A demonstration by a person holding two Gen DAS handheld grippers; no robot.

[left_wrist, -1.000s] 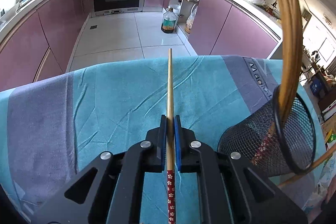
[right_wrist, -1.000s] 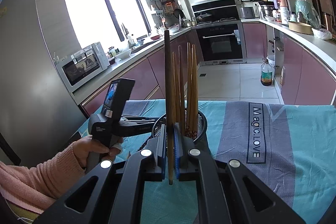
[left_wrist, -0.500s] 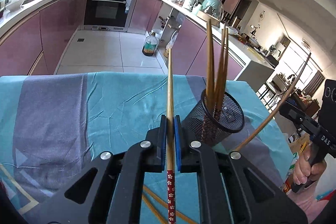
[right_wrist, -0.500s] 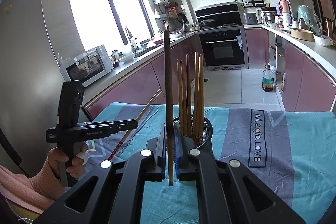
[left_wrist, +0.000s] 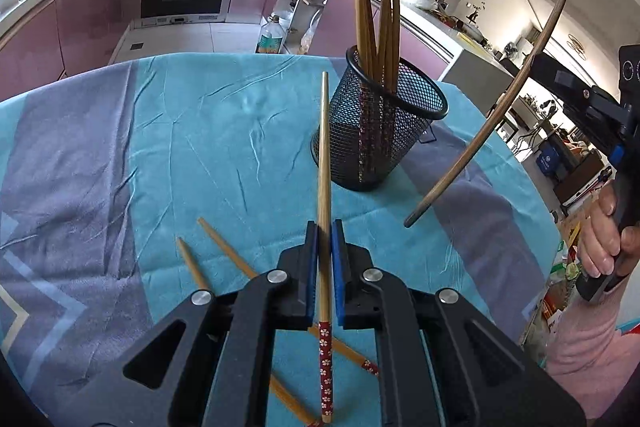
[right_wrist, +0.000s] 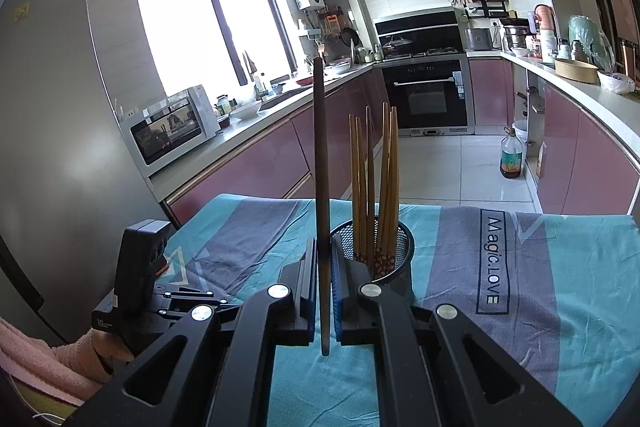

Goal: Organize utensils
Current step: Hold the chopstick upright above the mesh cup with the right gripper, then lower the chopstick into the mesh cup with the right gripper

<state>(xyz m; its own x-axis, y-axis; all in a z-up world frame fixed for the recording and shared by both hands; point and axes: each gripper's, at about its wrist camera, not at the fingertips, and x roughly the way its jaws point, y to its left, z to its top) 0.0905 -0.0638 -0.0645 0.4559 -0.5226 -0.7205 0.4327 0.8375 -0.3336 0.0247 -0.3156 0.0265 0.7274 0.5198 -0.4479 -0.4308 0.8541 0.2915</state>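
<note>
A teal and grey tablecloth point(left_wrist: 208, 131) is covering the table. A black mesh cup point(left_wrist: 380, 131) is standing on it at about one o'clock from the left gripper point(left_wrist: 325, 247), holding several upright chopsticks point(left_wrist: 376, 11). The left gripper's jaws are pinching shut on a flower-patterned chopstick point(left_wrist: 325, 163). The right gripper point(right_wrist: 324, 259) is clamping a dark chopstick point(right_wrist: 320, 155) upright, at eleven o'clock of the cup. Two loose chopsticks point(left_wrist: 224, 247) are lying at seven o'clock.

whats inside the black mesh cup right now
Several chopsticks stand inside the black mesh cup, tips up, red patterned ends down, seen through the mesh. I count about five in the right wrist view; the cup's bottom is hidden.
</note>
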